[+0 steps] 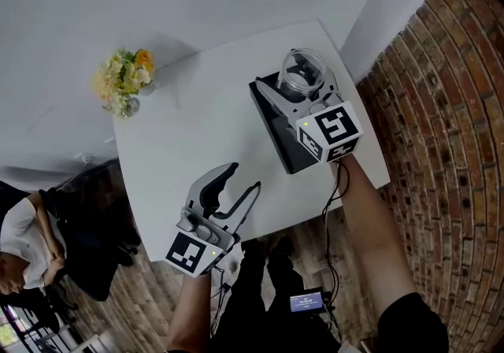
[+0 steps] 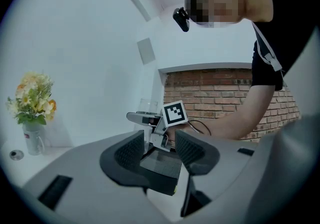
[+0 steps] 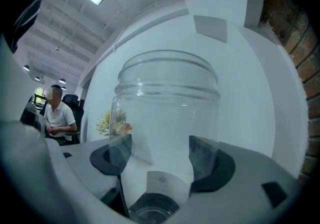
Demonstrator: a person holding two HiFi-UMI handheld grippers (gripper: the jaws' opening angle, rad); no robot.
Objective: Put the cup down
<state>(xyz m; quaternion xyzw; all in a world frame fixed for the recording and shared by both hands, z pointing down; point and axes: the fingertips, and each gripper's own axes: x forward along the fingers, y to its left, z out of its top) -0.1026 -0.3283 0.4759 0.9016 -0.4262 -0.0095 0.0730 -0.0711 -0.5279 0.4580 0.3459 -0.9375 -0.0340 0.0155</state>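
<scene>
Holding a clear glass cup [image 1: 305,68] over a black rectangular block [image 1: 287,139].
Head view: the right gripper [image 1: 298,85] carries the cup above the block on the white table [image 1: 197,107], and the left gripper [image 1: 242,180] hovers at the near edge. Left gripper view: its fingers [image 2: 131,152] stand spread with nothing between them. Right gripper view: both pads [image 3: 202,153] press the cup's sides.

The head view looks steeply down on the white table [image 1: 197,107] from the person's head. The left gripper view sits low at table level, facing across toward the brick wall [image 2: 215,93]; the right gripper view looks level, very close to the clear cup [image 3: 167,113]. All three share the flowers [image 1: 124,79]
</scene>
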